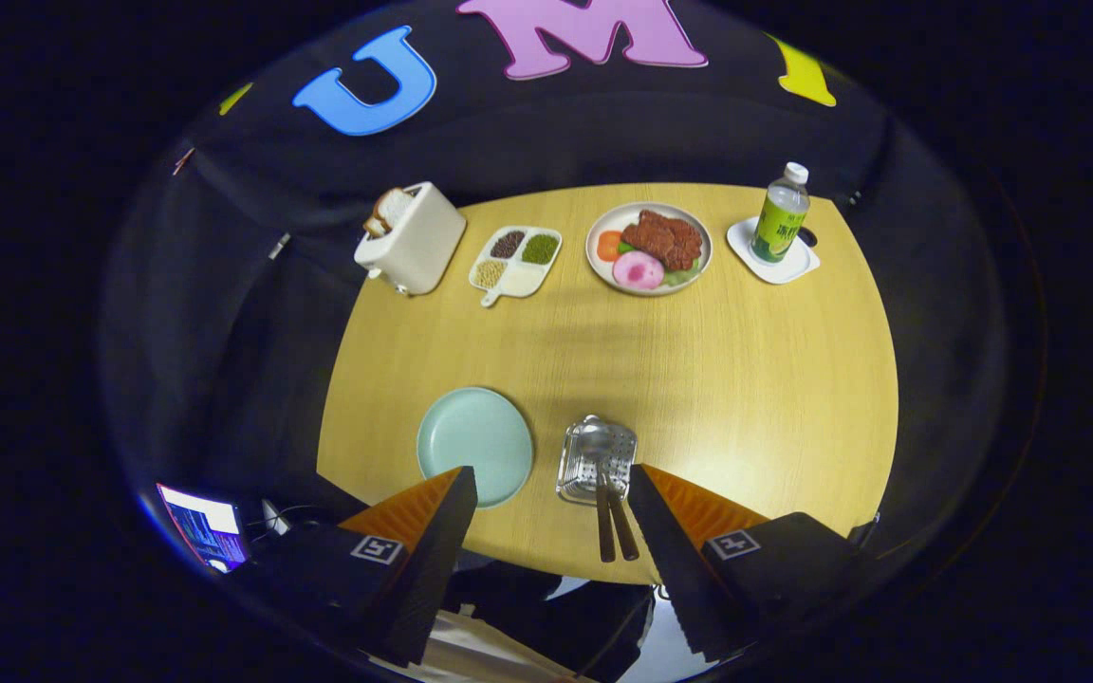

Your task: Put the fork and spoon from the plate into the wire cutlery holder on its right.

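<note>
A pale green plate (473, 444) lies bare on the wooden table (717, 360), just ahead of my left finger. To its right stands the wire cutlery holder (596, 460). The spoon (597, 446) and fork (620, 526) rest in it with their metal heads inside and their brown wooden handles sticking out toward me. My gripper (551, 484) hangs high above the table's near edge, open, with nothing between its fingers. The holder and the handles lie in the gap between the fingertips, far below them.
Along the table's far side stand a white toaster (411, 238) with bread, a divided dish (515, 262) of beans, a plate of food (649, 249) and a green bottle (780, 214) on a white coaster. A lit screen (203, 525) sits below left.
</note>
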The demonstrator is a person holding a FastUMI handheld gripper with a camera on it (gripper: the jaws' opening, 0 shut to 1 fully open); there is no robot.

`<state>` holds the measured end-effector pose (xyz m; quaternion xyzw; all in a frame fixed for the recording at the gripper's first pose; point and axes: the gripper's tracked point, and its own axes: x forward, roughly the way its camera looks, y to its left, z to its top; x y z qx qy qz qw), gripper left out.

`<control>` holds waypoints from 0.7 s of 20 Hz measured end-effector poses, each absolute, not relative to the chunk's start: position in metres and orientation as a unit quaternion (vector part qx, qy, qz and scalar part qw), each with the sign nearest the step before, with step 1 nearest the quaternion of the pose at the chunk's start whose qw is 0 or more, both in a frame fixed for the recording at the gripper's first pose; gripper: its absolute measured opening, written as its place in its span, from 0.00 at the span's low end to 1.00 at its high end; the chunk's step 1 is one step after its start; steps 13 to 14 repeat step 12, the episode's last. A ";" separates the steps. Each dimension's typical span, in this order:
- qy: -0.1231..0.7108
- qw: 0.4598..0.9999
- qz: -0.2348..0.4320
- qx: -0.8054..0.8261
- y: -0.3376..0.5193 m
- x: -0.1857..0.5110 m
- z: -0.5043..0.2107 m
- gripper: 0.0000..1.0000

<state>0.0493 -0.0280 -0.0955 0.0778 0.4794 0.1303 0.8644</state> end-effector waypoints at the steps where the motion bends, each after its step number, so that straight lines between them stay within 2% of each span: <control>1: 0.456 0.876 0.130 0.085 -0.025 0.052 -0.085 1.00; 6: 0.316 0.936 0.128 0.094 -0.016 0.050 -0.019 0.99; 12: 0.146 0.980 0.107 0.087 -0.014 0.033 0.060 0.99; 14: 0.146 0.980 0.107 0.087 -0.014 0.033 0.060 0.99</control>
